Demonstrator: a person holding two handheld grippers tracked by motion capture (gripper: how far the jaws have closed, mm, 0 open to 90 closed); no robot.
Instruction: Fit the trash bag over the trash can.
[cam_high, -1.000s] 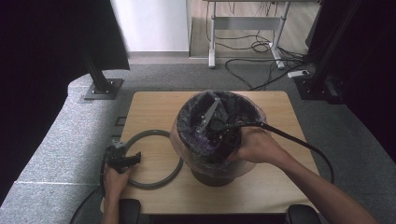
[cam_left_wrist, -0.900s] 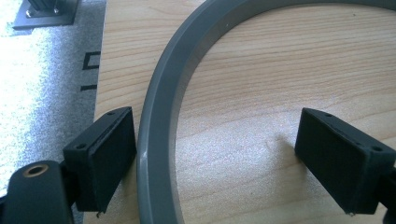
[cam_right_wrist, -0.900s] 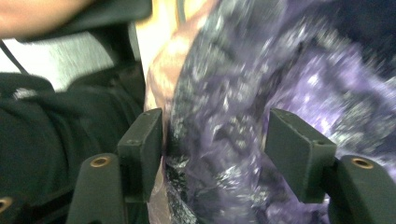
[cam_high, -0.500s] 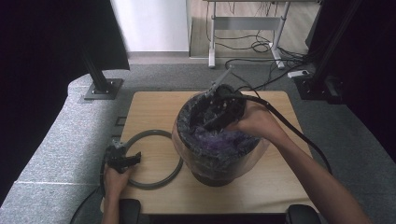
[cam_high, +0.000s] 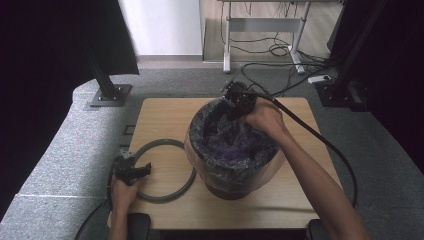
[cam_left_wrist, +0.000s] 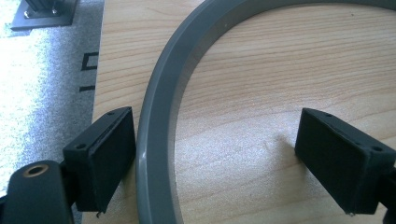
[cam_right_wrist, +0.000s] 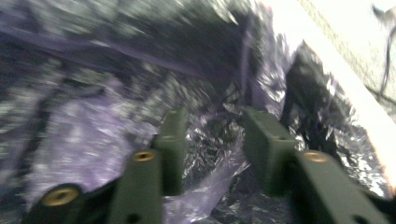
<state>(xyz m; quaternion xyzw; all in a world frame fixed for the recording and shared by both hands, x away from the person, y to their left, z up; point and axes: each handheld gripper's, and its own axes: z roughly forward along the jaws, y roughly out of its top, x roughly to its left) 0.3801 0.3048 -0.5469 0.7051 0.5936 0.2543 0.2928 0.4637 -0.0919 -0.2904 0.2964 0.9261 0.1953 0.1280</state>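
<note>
Bag (cam_high: 235, 142) is lining the bin (cam_high: 227, 185); right gripper (cam_right_wrist: 212, 144), jaws closing, is gathering its film at the far rim, while left gripper (cam_left_wrist: 215, 149), apart, is straddling the ring (cam_left_wrist: 154, 140).

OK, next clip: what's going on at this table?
A person is fitting a plastic bag into a bin on a wooden table. The right gripper is at the bin's far rim; its jaws have just been closing, with bag film between them. The left gripper rests on the table, jaws wide, straddling a grey ring that lies flat beside the bin, one pad against the ring's outer edge.
</note>
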